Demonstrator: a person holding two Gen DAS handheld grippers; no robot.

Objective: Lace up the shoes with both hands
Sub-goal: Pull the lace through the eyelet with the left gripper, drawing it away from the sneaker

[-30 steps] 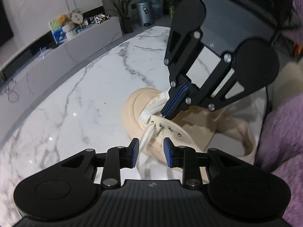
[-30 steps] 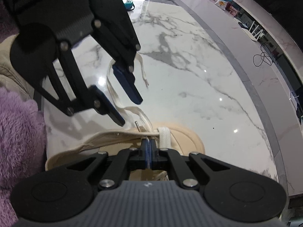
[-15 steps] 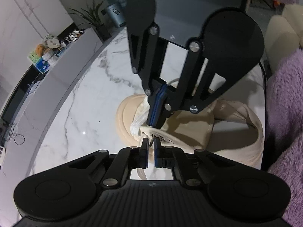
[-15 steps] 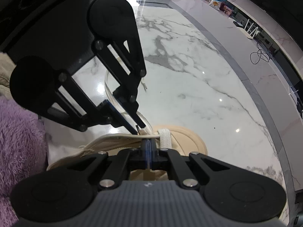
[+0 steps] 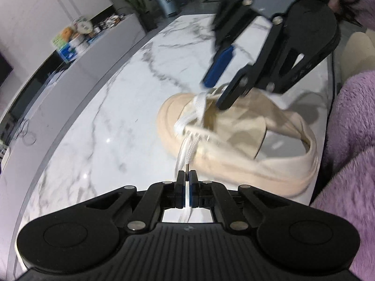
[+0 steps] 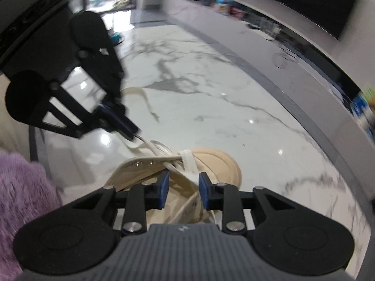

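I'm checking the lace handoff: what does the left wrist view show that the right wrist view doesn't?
Left wrist only: the left gripper shut on the white lace up close, the shoe's open heel end, a potted plant.

Right wrist only: the right gripper, jaws opening above the tongue with nothing pinched, and two eyelets.

Both: the beige shoe, the lace, the marble table, a purple fleece sleeve.

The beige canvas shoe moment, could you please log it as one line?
left gripper: shut on white flat lace | right gripper: jaws opening, nothing pinched | beige canvas shoe: on white marble table
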